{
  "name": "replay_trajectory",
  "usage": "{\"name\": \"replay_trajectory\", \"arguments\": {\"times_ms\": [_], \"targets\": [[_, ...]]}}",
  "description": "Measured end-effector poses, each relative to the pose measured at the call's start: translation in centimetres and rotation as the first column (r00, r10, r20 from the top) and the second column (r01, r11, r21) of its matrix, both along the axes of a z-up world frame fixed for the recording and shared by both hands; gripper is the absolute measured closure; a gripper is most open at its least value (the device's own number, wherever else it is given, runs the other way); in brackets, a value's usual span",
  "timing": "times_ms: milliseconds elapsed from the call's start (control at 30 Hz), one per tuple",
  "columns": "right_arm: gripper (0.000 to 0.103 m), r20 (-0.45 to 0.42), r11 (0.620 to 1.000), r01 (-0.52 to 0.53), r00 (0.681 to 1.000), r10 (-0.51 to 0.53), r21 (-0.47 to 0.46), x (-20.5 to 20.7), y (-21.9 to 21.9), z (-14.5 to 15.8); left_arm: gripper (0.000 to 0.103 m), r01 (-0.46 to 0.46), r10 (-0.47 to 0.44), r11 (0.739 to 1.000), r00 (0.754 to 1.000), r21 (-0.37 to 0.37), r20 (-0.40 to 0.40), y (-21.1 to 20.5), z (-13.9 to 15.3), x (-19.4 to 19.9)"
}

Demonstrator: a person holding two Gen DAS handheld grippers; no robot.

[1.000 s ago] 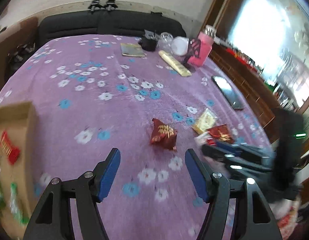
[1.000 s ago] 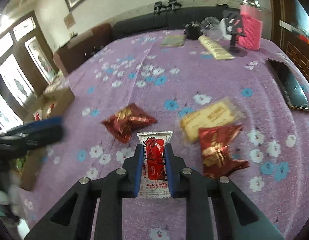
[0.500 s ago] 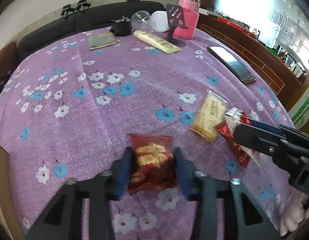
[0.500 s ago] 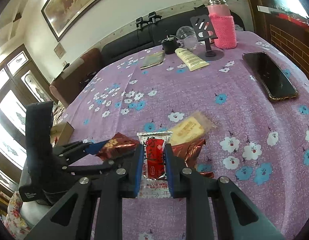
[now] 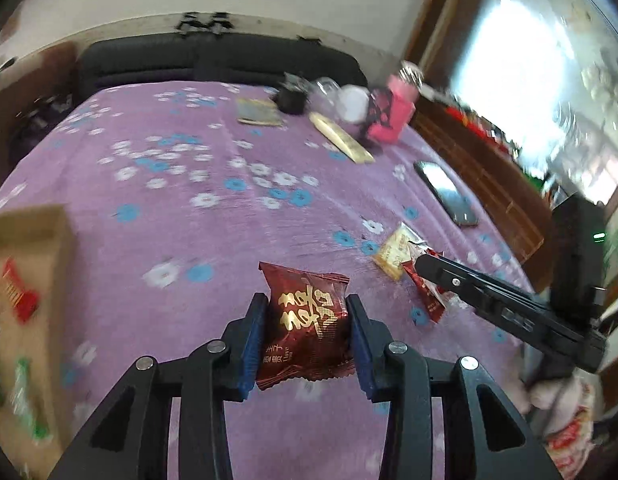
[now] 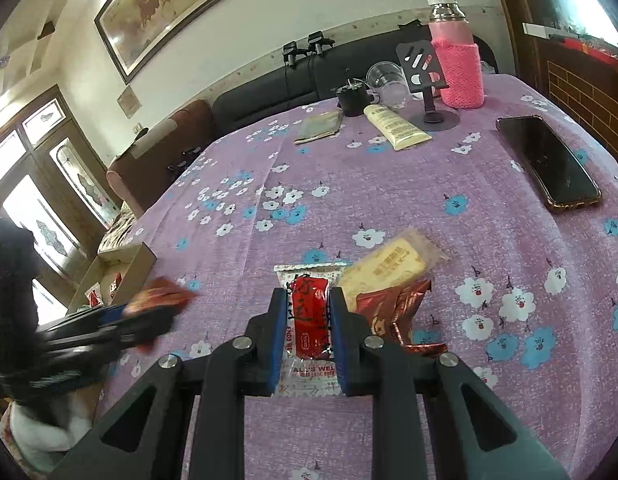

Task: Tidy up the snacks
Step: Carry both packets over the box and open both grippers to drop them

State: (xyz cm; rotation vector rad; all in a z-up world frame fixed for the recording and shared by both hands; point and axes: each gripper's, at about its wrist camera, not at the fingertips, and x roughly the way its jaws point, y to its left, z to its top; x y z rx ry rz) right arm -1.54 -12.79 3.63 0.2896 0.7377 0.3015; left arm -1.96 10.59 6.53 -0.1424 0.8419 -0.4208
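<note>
My left gripper (image 5: 307,312) is shut on a dark red snack packet with gold characters (image 5: 305,320) and holds it above the purple flowered tablecloth (image 5: 189,184). My right gripper (image 6: 309,300) is shut on a white packet with a red centre (image 6: 309,316), held above the cloth. A yellow biscuit packet (image 6: 385,268) and a dark red packet (image 6: 397,308) lie on the cloth just right of the right gripper. A cardboard box (image 5: 33,288) with several snacks inside sits at the left; it also shows in the right wrist view (image 6: 121,272).
A black phone (image 6: 549,164) lies at the right. At the far end stand a pink bottle (image 6: 457,60), a phone stand (image 6: 429,80), a cream tube (image 6: 397,126), a clear cup (image 6: 385,80), a black pot (image 6: 351,98) and a flat pouch (image 6: 319,128). A dark sofa stands behind the table.
My left gripper closed on the dark red packet, lifted it and swung left toward the box side. My right gripper rose slightly, still holding the white packet.
</note>
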Motion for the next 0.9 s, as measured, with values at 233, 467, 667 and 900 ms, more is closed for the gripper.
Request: {"name": "replay_trajectory", "arguments": {"times_ms": [233,467,667,900], "targets": [[0.083,0.027,1.0,-0.01,1.0,0.011,-0.014,-0.6,1.0,0.2,0.062,-0.201,0.205,0.976,0.978,-0.079,0.045,9.8,1.6,-5.4],[0.083,0.009,0.995,-0.097,0.995,0.097,0.01,-1.9,5.3,1.5,0.062,-0.418,0.422,0.906,0.905,-0.073,0.056,19.2,1.7,-9.1],[0.083,0.016,0.967,-0.252,0.967,0.253,-0.044,-3.1,13.6,3.4,0.062,-0.48,0.484,0.874,0.874,-0.078,0.038,23.0,0.3,-10.0],[0.083,-0.018,0.917,-0.388,0.921,0.389,-0.091,-3.9,22.9,3.5,0.061,-0.49,0.494,0.863,0.87,-0.12,0.0,25.6,-1.3,-9.5]]}}
